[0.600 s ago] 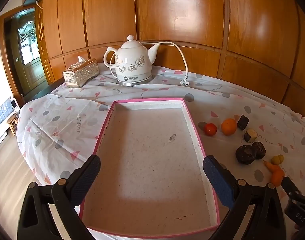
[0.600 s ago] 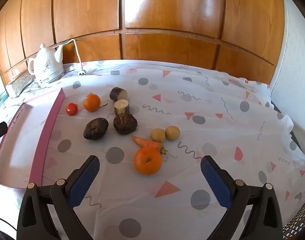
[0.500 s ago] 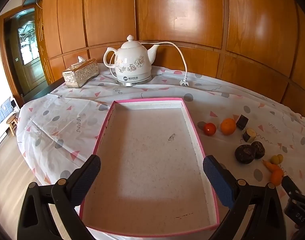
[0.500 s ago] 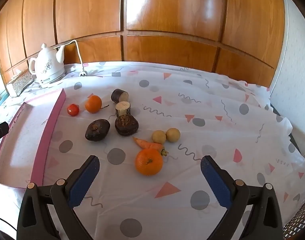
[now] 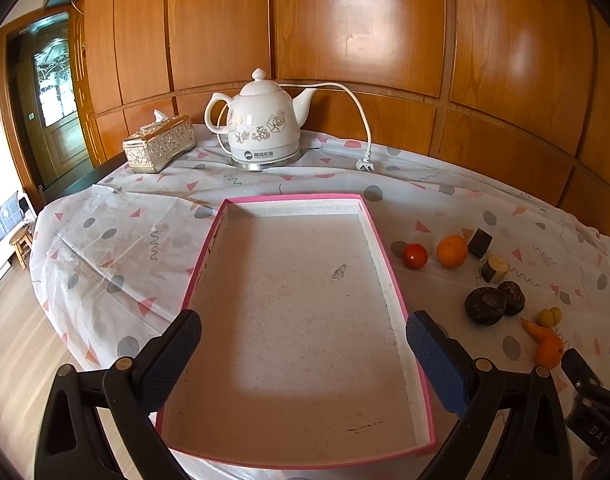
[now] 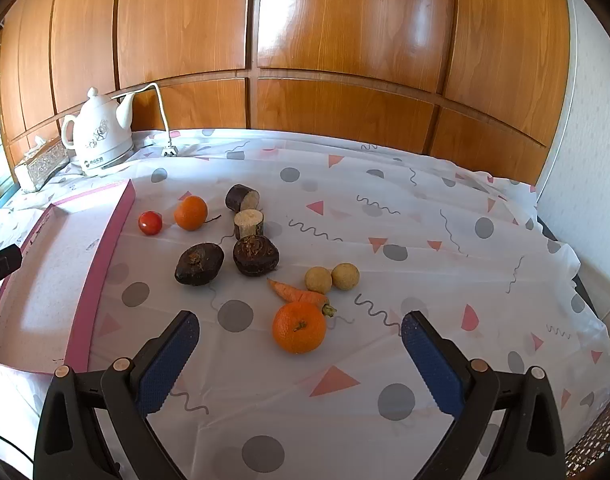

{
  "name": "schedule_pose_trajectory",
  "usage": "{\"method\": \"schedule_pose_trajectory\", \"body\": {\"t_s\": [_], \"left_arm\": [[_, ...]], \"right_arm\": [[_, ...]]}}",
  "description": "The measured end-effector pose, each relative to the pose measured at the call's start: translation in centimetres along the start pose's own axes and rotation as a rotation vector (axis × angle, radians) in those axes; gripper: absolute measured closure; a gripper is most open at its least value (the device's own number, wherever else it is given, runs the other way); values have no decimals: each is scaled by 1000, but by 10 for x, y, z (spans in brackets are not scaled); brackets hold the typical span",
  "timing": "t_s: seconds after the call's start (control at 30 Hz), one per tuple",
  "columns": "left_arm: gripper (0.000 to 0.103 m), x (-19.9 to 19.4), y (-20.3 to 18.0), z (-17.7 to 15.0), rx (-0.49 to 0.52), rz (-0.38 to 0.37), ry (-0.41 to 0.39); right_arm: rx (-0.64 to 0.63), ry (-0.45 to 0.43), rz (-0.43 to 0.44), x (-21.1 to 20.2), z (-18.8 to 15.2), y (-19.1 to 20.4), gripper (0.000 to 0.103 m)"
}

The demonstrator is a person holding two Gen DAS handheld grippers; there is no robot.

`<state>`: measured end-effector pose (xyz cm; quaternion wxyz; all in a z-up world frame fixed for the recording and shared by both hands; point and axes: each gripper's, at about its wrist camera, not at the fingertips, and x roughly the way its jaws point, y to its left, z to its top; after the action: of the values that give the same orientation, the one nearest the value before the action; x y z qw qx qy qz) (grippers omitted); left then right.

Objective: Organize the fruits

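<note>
An empty pink-rimmed tray (image 5: 387,258) (image 6: 105,260) lies on the patterned cloth. My left gripper (image 5: 303,344) hangs open over its near half, holding nothing. Right of the tray lie a tomato (image 6: 150,223), a small orange (image 6: 190,213), two cut dark stalk pieces (image 6: 243,198) (image 6: 248,223), two dark round fruits (image 6: 199,263) (image 6: 255,255), two small tan fruits (image 6: 318,279) (image 6: 345,276), a carrot (image 6: 297,294) and a large orange (image 6: 299,328). My right gripper (image 6: 299,350) is open just in front of the large orange, touching nothing.
A white kettle (image 5: 261,120) with a loose cord and plug (image 5: 365,166) and a tissue box (image 5: 159,148) stand at the back by the wood-panelled wall. The table edge drops off at the left, with a doorway (image 5: 53,92) beyond. Bare cloth stretches to the right of the fruit.
The right gripper has crept slightly forward toward the large orange. The left view is nearly unchanged.
</note>
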<state>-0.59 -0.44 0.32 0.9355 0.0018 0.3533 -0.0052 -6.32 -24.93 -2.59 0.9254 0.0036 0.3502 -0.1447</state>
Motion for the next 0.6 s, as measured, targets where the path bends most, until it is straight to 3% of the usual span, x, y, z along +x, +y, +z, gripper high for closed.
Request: {"method": "schedule_pose_trajectory", "body": {"t_s": [0.6], "left_arm": [[0,2,-4,-2,10,-3,1]], "right_arm": [[-3,-7,0,-2,1,0,0]]}}
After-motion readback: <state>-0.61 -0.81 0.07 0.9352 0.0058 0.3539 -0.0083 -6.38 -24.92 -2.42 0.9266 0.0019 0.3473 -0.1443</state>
